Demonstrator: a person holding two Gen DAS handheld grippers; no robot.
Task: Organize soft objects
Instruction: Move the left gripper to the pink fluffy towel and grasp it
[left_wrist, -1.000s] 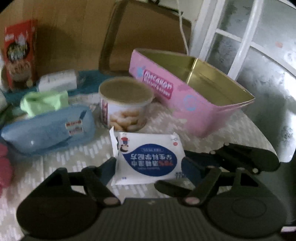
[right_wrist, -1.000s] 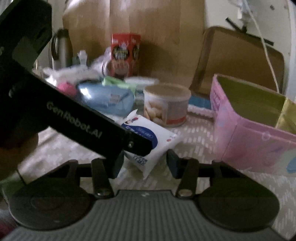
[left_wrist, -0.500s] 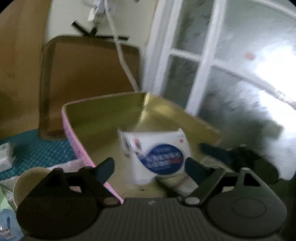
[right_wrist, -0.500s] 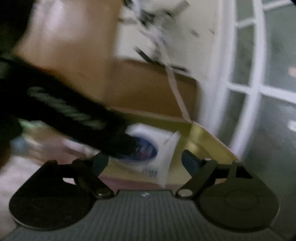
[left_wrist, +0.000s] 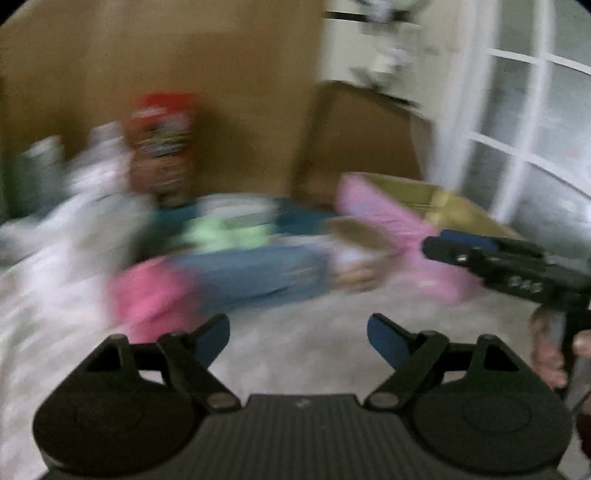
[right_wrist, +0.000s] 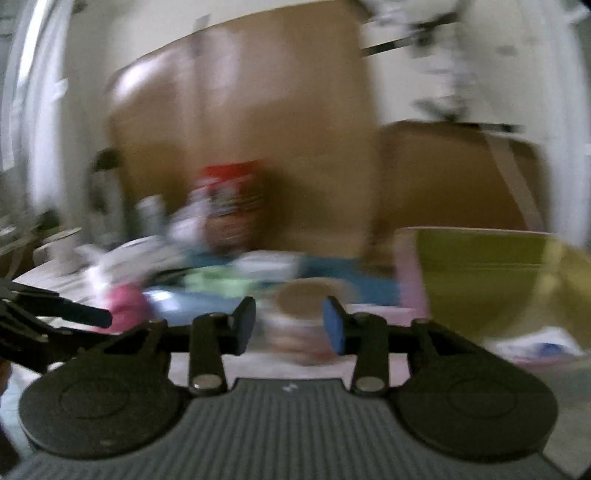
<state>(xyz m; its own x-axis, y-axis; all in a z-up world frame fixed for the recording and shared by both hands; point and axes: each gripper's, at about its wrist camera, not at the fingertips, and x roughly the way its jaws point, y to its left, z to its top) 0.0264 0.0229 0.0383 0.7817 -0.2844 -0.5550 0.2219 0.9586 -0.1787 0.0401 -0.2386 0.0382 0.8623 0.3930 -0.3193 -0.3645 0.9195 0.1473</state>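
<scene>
left claw (left_wrist: 298, 334) spread wide and just opened further, empty over bare desk (left_wrist: 314, 354); right claw (right_wrist: 289, 325) just narrowed, empty; white packet (right_wrist: 535, 347) probably in pink box (right_wrist: 480, 280); labels too blurry.

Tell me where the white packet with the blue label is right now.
In the right wrist view, the white packet with the blue label lies inside the pink box with the gold lining, low at the right edge, right of the round tub.

A brown wooden panel (left_wrist: 229, 92) forms the back wall, with a white wall section (left_wrist: 373, 44) to its right. A white-framed window with frosted panes (left_wrist: 524, 122) admits daylight at far right. Both views are heavily blurred.
</scene>
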